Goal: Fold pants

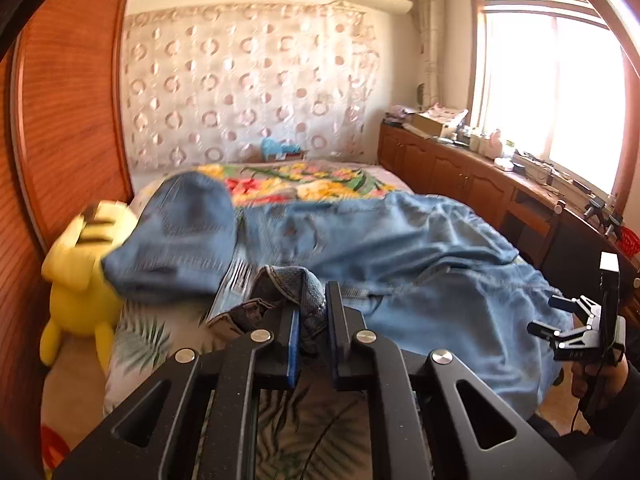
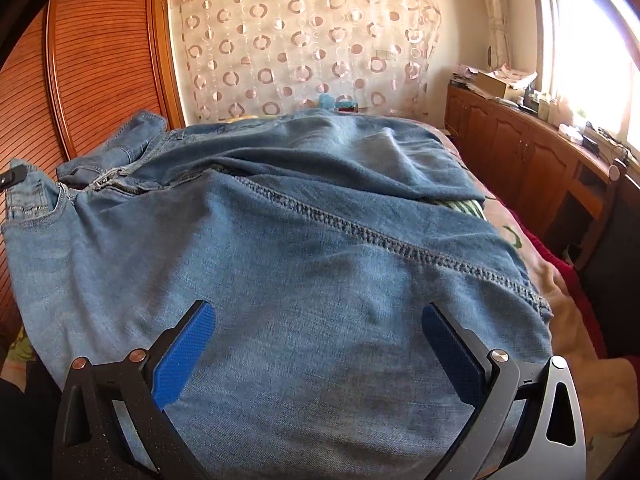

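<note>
Currently left gripper [image 1: 312, 312] has its fingers pinched on a fold of the jeans [image 1: 400, 240] spread on the bed [image 1: 132, 336]; lift evenly, keep seams aligned. Right gripper [image 2: 318, 354] hovers over denim, fingers wide, holding nothing. Count: one jeans, one yellow plush [image 1: 80, 280], two grippers.

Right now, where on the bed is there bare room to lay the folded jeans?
Bare bedspread shows beyond the jeans, toward the curtain, and a strip by the yellow plush. The middle and near side are covered in denim; the left tongs grip a bunch.
</note>
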A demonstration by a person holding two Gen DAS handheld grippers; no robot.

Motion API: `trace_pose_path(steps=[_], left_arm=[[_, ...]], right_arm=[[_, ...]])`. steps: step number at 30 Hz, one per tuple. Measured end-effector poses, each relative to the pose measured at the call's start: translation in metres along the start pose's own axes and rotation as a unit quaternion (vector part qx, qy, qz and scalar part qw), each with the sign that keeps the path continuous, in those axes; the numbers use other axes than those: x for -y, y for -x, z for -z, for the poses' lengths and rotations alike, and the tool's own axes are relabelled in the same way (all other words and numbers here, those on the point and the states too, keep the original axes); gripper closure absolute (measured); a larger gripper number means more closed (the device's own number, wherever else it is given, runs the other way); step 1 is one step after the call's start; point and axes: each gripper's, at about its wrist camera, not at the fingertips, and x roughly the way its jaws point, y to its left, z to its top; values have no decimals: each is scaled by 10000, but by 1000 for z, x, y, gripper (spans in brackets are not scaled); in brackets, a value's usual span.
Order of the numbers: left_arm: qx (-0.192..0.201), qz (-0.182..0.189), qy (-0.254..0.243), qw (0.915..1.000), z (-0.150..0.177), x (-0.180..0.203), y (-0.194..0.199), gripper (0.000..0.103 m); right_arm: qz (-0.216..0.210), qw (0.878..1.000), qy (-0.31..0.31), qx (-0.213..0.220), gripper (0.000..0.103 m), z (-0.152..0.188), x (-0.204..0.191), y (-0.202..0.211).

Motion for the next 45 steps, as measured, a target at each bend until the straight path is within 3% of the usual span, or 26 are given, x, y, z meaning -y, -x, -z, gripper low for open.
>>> trace_pose_path(steps=[8, 13, 26, 33, 37, 42, 45], left_arm=[[248, 166, -240, 9993, -55, 19, -25, 91], [282, 175, -286, 9990, -72, 22, -46, 91], [-184, 76, -310, 9993, -75, 26, -121, 91], [-306, -1, -141, 9994, -76, 19, -135, 91], [-282, -16, -44, 9996, -78, 13, -133, 91], [-192, 13, 58, 9998, -82, 8, -125, 91], [-104, 57, 103, 9999, -83, 7, -117, 91]], right_arm=[[-107, 9999, -24, 132, 13, -5, -2, 3], [-57, 9996, 61, 273, 23, -3, -8, 5], [-848, 9957, 130, 341, 41, 2, -13, 5], [-1188, 9916, 497, 77, 46, 19, -26, -6], [-1145, 9923, 474, -57, 53, 28, -18, -13], [-1019, 9934, 426, -304, 65, 35, -7, -22], [-1002, 9935, 419, -332, 80, 36, 1, -28]])
